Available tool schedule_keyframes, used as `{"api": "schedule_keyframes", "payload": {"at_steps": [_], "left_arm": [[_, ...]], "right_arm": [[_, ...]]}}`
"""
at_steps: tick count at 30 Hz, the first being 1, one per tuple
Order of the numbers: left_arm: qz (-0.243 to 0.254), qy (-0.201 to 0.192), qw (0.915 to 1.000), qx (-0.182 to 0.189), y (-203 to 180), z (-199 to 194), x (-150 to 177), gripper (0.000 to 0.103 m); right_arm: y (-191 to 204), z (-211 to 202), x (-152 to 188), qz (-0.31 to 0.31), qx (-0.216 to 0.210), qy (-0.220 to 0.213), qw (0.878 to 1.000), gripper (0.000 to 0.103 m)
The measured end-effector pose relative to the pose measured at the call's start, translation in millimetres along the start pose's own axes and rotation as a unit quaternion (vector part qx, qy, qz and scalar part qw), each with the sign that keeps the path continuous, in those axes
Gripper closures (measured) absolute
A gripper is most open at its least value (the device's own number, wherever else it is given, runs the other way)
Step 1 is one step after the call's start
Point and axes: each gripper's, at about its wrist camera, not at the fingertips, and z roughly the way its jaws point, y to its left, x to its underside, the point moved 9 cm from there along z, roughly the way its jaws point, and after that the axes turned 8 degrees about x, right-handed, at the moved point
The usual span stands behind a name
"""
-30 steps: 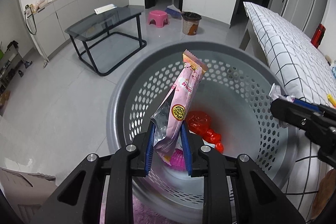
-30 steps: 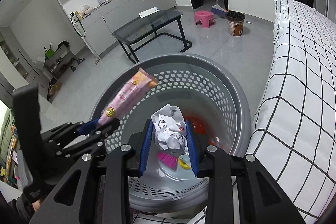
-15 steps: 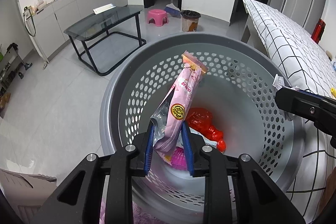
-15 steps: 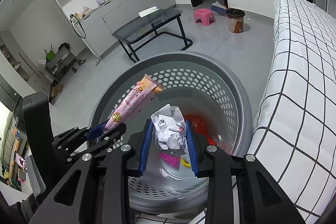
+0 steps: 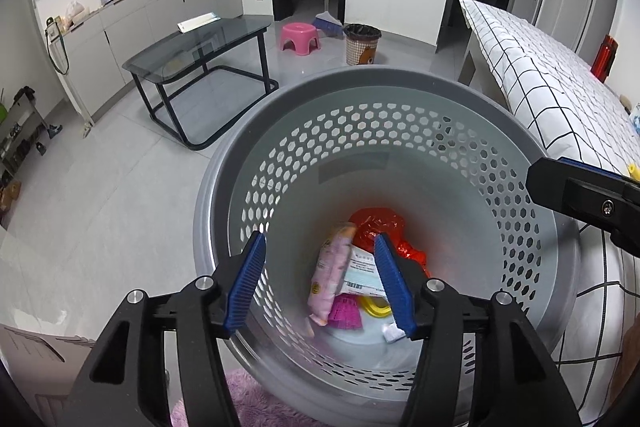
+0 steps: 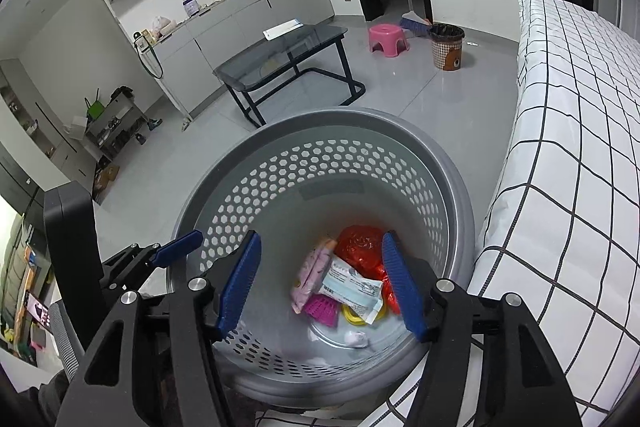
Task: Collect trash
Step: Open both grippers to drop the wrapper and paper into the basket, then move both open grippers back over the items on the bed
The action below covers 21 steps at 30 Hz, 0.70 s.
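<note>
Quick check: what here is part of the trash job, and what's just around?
Job: grey basket; inside it pink wrapper, white packet, red bag; left gripper and right gripper, both open.

Around: glass table, pink stool, small bin, checked bed.

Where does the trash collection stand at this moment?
Done: pink wrapper, white packet and red bag lie in the grey basket. In hand: nothing; left gripper and right gripper have just been opening, nothing between the jaws. Left: no further trash visible.
</note>
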Motion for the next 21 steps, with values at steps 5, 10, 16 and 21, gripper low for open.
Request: {"api": "schedule_keyframes", "payload": {"at_steps": [5,10,16,21], "left_arm": [[0.001,0.0,1.0,0.001,1,0,-1,0.047],[0.0,-0.002,1.0,0.003,-1,0,-1,0.046],[-0.002,-0.006,1.0,0.004,-2,-3,-5,0.043],[-0.02,-0.01,0.9997,0.008,6,-10,-6,0.038]], "right_arm": [[0,0,0,0.001,0.0,0.0,1.0,0.043],[-1,-1,-1,0.002,-0.001,-0.001,1.0,0.043],[0,-4,-1,0.003,-0.005,-0.008,1.0,0.043],[-5,-14,1,0.001,0.007,-0.021,1.0,0.04]]}}
